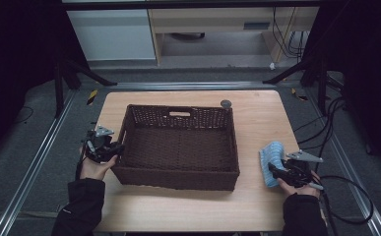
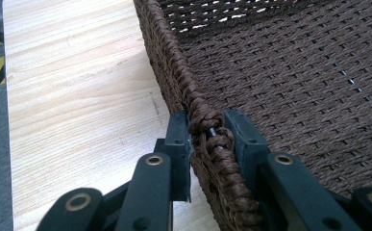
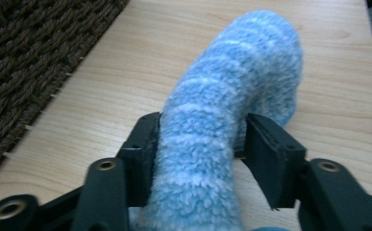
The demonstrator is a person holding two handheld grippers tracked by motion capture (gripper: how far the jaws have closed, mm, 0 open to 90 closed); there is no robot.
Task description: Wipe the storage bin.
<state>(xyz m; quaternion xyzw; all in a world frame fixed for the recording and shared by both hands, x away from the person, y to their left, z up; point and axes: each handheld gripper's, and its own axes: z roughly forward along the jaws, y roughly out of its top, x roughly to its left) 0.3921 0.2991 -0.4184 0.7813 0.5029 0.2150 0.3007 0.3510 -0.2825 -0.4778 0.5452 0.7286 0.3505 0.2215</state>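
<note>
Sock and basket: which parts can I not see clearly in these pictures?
- Sock: near end cut off by the bottom edge of the right gripper view; in the high view the right gripper covers part of it.
- Basket: near wall's inner face hidden by its own rim, high view.
- Grey disc: too small to identify, high view.
- Left gripper: its grip on the rim looks tiny and dark in the high view.

A light wooden table (image 1: pixel 257 206) with rounded corners carries the things; a dark brown woven basket (image 1: pixel 178 147) sits on its middle, reaching towards the left edge; a fluffy blue striped sock (image 1: pixel 270 160) lies near the right edge; a small grey round disc (image 1: pixel 226 103) rests at the far edge, just behind the basket.
</note>
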